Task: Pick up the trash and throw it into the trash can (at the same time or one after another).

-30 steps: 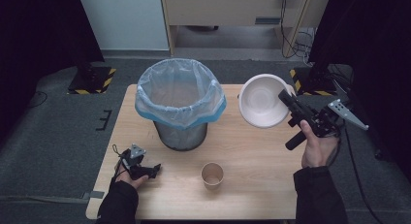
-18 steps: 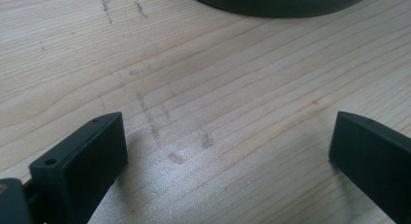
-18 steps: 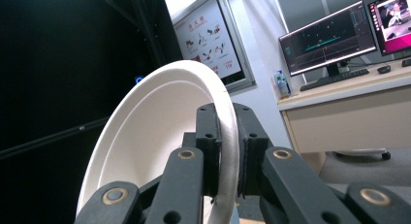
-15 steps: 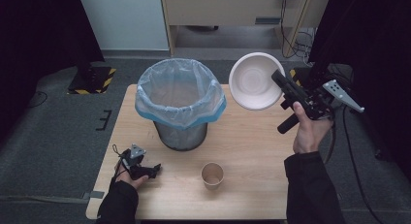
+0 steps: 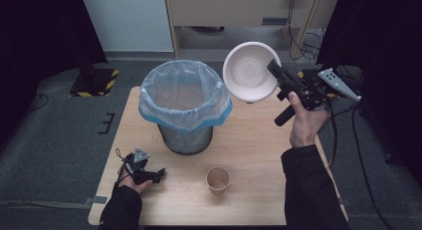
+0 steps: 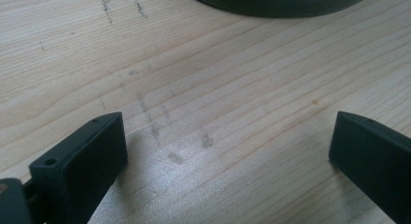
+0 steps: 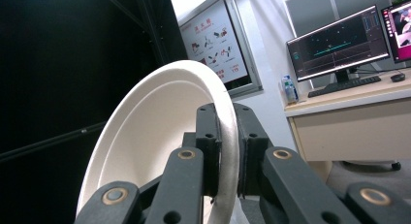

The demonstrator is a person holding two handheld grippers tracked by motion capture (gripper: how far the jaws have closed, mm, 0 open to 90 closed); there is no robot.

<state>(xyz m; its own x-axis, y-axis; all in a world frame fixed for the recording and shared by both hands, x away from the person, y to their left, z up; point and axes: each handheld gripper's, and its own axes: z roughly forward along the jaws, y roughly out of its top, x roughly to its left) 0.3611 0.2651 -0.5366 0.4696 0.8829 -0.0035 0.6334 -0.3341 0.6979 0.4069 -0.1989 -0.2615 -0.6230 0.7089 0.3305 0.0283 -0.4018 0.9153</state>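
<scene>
- At the far left of the high view, we are seeing the left gripper [image 5: 149, 174] lying low on the pale wooden table [image 5: 259, 155], near its front left corner, held in the person's left hand [image 5: 133, 182]. A grey three-cornered plate is sitting on top of it.
- In the left gripper view, its two blocky black jaws are standing wide apart with nothing between them, hovering just over scuffed, straight-grained wood; the dark mesh base of the bin [image 6: 281, 1] is showing at the top edge.
- Moving right, we are looking at a round wire-mesh waste bin [image 5: 185, 133] standing upright on the table, lined with a thin, crinkled, translucent blue bag [image 5: 184, 98] that is folding over its rim.
- In front of the bin and slightly to its right, a small brown paper cup [image 5: 218, 180] is standing upright and open, apart from everything else.
- Further right, a shallow, smooth white bowl [image 5: 249, 71] is tilting in the air, its hollow facing the camera, just beside the bin's right rim and above the table's back edge.
- The right gripper [image 5: 279, 75], raised in the person's right hand [image 5: 306, 120], is pinching the bowl's rim; in the right gripper view the jaws are closing narrowly on that thin white edge [image 7: 228, 136].
- Behind the bowl in that view, a wall poster [image 7: 213, 40] and a desk with monitors [image 7: 339, 44] are showing.
</scene>
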